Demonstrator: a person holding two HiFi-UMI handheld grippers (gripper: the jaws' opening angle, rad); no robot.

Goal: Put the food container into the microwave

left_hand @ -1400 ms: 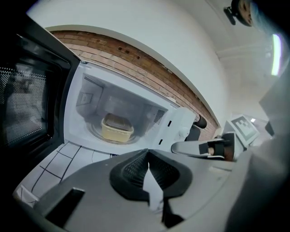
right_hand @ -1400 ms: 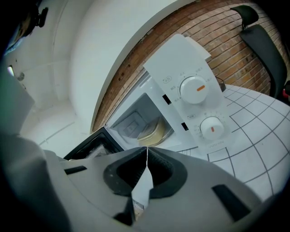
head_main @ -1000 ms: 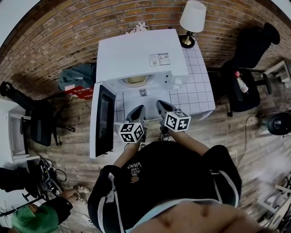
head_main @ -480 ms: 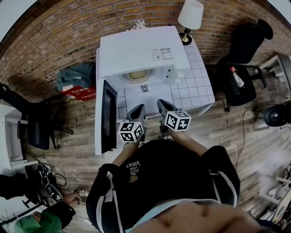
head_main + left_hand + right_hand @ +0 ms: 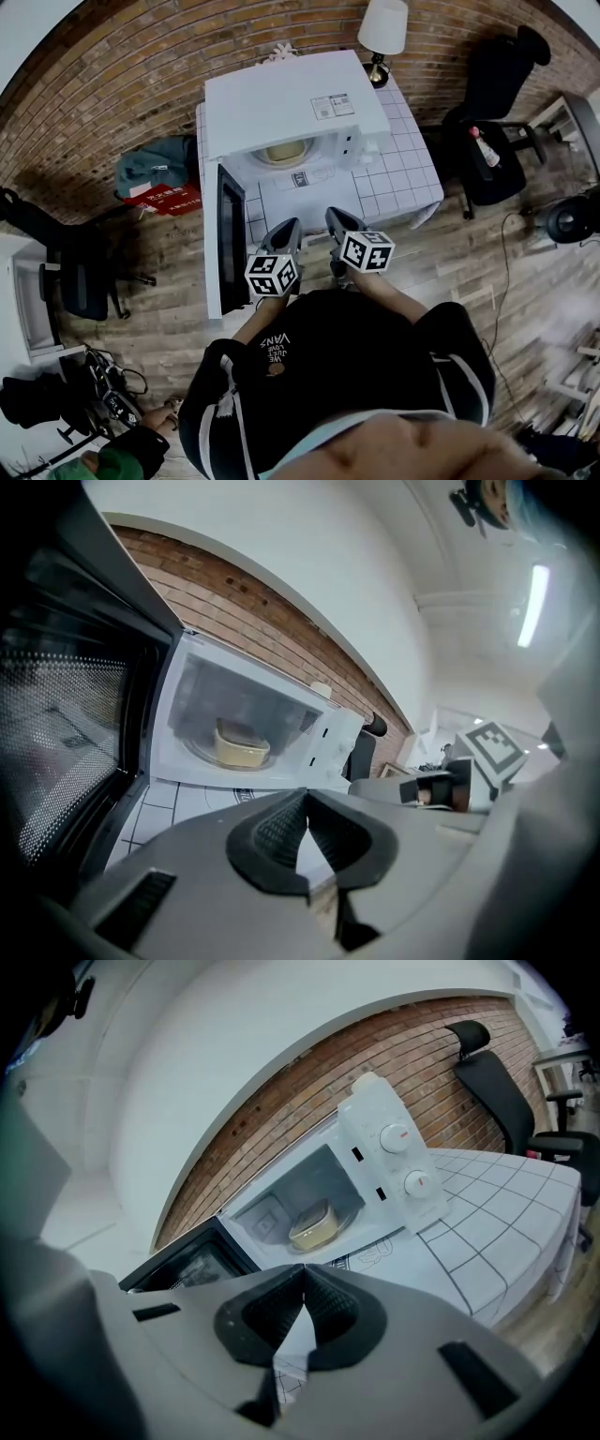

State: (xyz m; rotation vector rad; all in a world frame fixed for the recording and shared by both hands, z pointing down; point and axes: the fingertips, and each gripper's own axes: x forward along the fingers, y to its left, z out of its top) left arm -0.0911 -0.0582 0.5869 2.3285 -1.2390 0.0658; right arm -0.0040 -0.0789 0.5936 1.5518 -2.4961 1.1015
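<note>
Office/studio-type workroom w/ a small kitchen-style corner.
Red brick wall (image 5: 112, 84) & wood-plank floor (image 5: 159, 272). A white microwave (image 5: 281, 98) sits on a table w/ a white grid-pattern cloth (image 5: 403, 178), and a white-shade table lamp w/ brass base (image 5: 382, 28) stands beside it at the wall. Black swivel office chairs on both sides, one at right (image 5: 492, 94), one at left (image 5: 75, 267). Tangle of black cables & gear (image 5: 103, 384) on the floor, w/ a teal bag (image 5: 150, 169) & red box (image 5: 167, 199) lying by the wall. Left gripper view shows a high white ceiling w/ a long strip light (image 5: 534, 602), which reads as office, not home.
</note>
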